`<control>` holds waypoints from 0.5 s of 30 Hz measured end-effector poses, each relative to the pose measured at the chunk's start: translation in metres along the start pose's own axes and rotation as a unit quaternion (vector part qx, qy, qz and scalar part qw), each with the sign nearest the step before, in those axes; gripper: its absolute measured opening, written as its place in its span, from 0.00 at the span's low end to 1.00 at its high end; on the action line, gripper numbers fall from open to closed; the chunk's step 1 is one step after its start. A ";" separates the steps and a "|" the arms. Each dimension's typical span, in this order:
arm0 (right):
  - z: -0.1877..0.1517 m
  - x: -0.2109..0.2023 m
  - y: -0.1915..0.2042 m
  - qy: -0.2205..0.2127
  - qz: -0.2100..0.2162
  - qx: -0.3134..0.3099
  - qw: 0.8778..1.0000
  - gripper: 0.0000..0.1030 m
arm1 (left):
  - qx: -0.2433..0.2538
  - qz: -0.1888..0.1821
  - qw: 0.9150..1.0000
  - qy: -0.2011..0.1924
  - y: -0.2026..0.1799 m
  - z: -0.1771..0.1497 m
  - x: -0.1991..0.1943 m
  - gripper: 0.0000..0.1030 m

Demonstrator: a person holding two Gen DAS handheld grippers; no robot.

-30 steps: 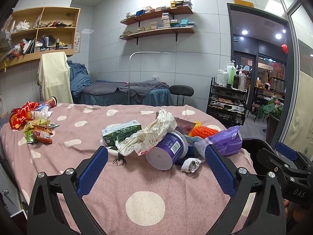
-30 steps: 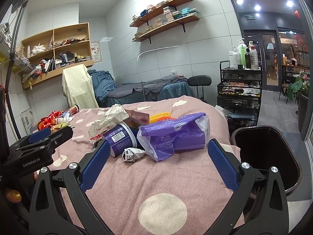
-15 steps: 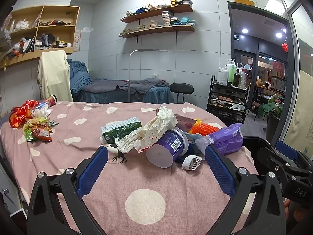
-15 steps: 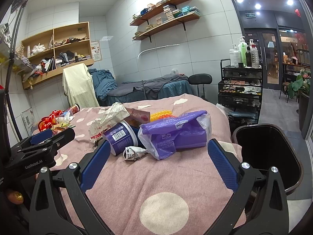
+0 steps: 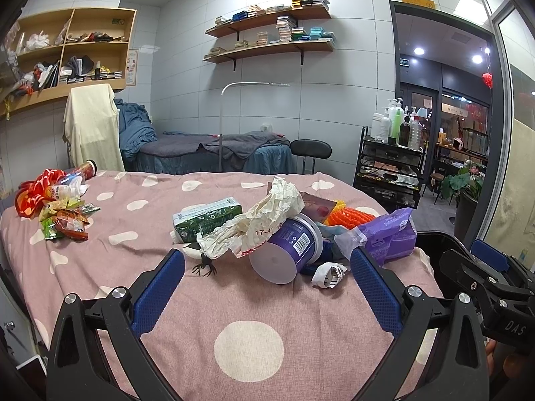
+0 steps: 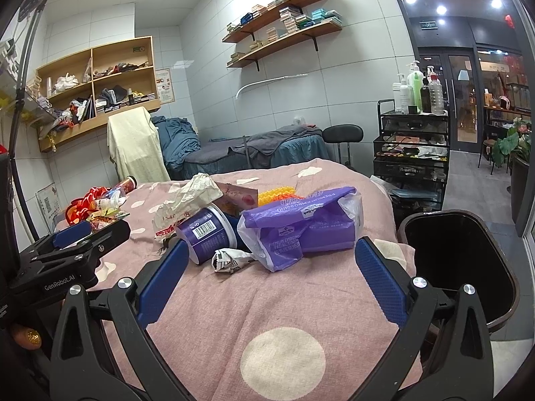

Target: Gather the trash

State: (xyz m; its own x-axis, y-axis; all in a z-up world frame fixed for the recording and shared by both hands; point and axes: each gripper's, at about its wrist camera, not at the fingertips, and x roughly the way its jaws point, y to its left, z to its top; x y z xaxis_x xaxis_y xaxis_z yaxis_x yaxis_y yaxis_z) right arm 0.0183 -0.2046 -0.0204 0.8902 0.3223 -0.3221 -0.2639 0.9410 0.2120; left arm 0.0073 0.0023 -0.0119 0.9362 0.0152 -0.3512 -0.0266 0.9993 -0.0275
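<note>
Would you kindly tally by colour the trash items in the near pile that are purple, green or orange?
Purple: 2, the round purple plastic tub and the purple plastic tissue pack.
Green: 1, the green carton.
Orange: 1, the orange ridged plastic piece.
Total: 4.

Left black plastic two-finger gripper: forked arms, silver round screws at the pivots, blue knurled pads; white "GenRobot.AI" lettering on its body in the right view. Right black plastic two-finger gripper: same build; white "DAS" marking visible in the left view.
</note>
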 end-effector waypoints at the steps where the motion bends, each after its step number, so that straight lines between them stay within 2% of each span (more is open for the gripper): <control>1: 0.000 0.000 0.001 0.000 0.000 0.000 1.000 0.96 | 0.000 0.000 1.000 0.000 0.000 0.000 0.000 0.95; 15: -0.002 0.003 0.003 0.004 0.003 -0.001 1.000 0.96 | 0.000 -0.001 1.000 0.000 0.000 0.000 0.000 0.95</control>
State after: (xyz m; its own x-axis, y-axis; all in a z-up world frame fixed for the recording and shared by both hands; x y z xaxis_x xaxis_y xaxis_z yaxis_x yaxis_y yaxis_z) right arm 0.0193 -0.2009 -0.0221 0.8860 0.3278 -0.3279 -0.2691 0.9395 0.2121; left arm 0.0073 0.0026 -0.0119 0.9359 0.0141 -0.3519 -0.0254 0.9993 -0.0275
